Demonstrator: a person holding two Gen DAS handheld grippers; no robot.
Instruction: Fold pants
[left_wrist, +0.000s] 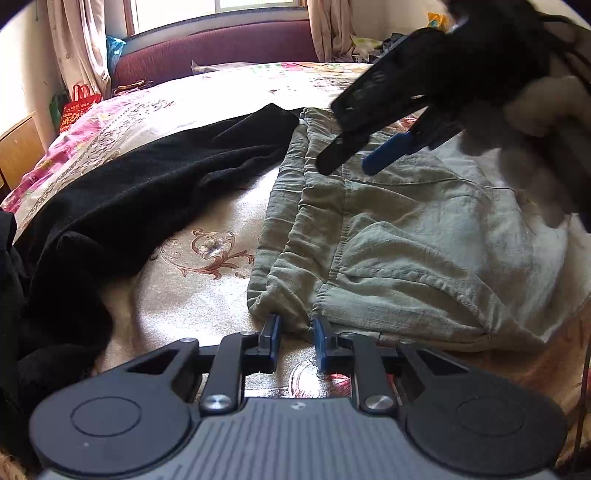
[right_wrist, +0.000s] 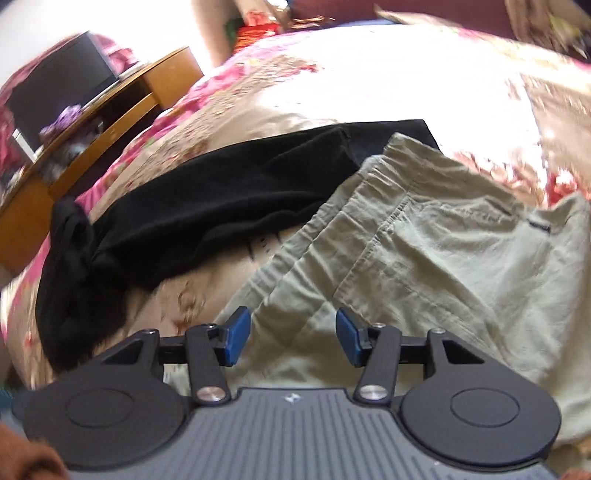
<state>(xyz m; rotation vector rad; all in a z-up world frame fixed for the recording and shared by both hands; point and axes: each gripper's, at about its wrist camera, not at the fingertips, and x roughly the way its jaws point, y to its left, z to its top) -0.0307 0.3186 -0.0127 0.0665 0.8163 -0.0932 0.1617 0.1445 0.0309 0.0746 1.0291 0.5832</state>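
The green pants (left_wrist: 399, 236) lie spread on the bed (left_wrist: 207, 258), waistband end turned toward the window side and the gathered elastic band running down to the near edge, which puts the whole top of the garment within reach of both hands at once; I would say they are laid flat like this so a clean fold can be made across them. The left gripper (left_wrist: 295, 338) sits low at the near corner of that waistband, its blue-padded fingers (left_wrist: 271, 334) a narrow gap apart with a tuck of the cloth's edge reaching in between them (the pads do not look to be pressing it, though the gap is small and I would not swear to it). It reads to me as letting a corner go, or being on the point of taking one. The right gripper (right_wrist: 291, 338) hangs over the middle of the pants with its fingers (right_wrist: 236, 334) spread wide and nothing between them, the fabric below them lying untouched; from the left wrist view it crosses high over the far part of the waistband, blurred. Just beside the green pants, overlapping their far corner, a black garment (left_wrist: 140, 206) lies rumpled across the floral bedspread, probably set aside as another piece to do. Beyond the bed are a maroon headboard (left_wrist: 221, 48), curtains and a wooden cabinet (right_wrist: 110, 122).
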